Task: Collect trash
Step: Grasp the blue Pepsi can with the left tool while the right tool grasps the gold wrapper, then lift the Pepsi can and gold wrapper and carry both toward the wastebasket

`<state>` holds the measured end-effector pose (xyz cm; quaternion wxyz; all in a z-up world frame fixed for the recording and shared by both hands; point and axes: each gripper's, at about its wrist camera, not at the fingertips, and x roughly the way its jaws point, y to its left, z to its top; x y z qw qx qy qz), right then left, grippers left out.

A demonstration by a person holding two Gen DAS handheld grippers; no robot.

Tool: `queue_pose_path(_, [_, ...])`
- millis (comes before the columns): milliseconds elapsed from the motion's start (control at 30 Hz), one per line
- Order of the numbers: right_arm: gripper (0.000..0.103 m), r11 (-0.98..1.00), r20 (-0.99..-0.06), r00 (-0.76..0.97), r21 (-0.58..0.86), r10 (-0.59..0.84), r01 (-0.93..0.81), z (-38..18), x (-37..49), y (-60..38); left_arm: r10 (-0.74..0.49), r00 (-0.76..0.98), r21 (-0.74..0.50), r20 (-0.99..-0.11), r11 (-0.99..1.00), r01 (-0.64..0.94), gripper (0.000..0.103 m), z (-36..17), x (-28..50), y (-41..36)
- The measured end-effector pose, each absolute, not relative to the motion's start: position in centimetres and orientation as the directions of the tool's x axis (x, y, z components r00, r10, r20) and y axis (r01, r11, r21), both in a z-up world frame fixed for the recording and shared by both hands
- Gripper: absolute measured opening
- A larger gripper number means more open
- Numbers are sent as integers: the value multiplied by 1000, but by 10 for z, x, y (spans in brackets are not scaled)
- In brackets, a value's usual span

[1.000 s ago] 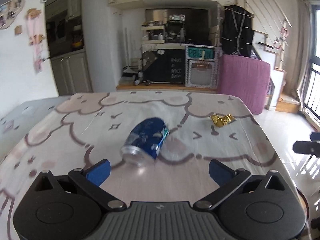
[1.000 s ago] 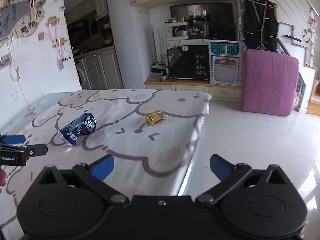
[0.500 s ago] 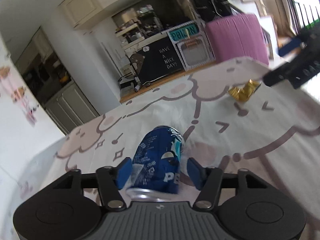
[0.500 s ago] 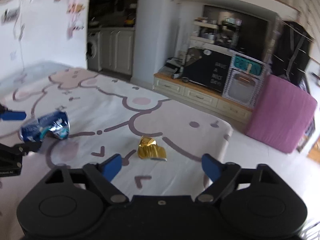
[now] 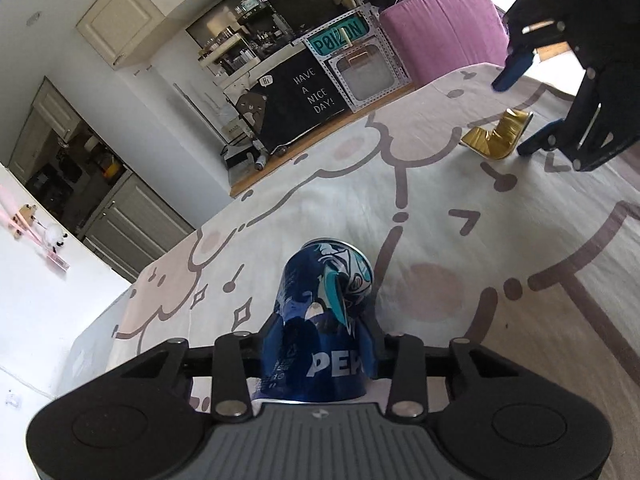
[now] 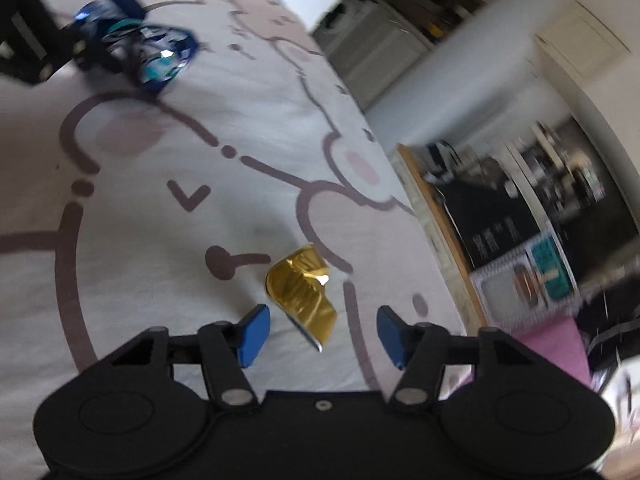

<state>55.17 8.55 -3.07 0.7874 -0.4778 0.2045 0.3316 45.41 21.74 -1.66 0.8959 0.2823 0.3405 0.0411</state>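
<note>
A dented blue soda can (image 5: 328, 280) lies on the cartoon-print cloth (image 5: 440, 208), pointing away from me. My left gripper (image 5: 320, 344) has its jaws closing, and both blue pads press on the can's sides. The can (image 6: 156, 52) also shows at the top left of the right wrist view, with the left gripper's fingers around it. A crumpled gold wrapper (image 6: 300, 292) lies on the cloth near its far edge. My right gripper (image 6: 322, 334) straddles the wrapper, jaws closing, and neither pad touches it. The left wrist view shows that gripper (image 5: 520, 108) over the wrapper (image 5: 496, 136).
The cloth-covered surface ends just past the wrapper at an edge (image 6: 404, 208) above the floor. Beyond stand a black cabinet (image 5: 304, 100) with white lettering, a purple padded block (image 5: 440, 40) and kitchen cupboards (image 5: 132, 220).
The left gripper moved up to the can, rolled, and closed its jaws onto it. The right gripper rolled, came down over the gold wrapper, and its jaws narrowed.
</note>
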Motion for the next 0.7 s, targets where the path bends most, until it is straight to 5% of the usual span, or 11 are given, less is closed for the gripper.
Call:
queue_pose_path(300, [24, 276, -728, 583, -514, 361, -812, -25, 572, 100, 109, 754, 216, -647, 975, 45, 38, 5, 463, 256])
queue_pose_path(700, [22, 672, -704, 591, -217, 394, -708, -15, 554, 70, 5, 777, 1, -629, 1000, -6, 32, 17, 440, 258])
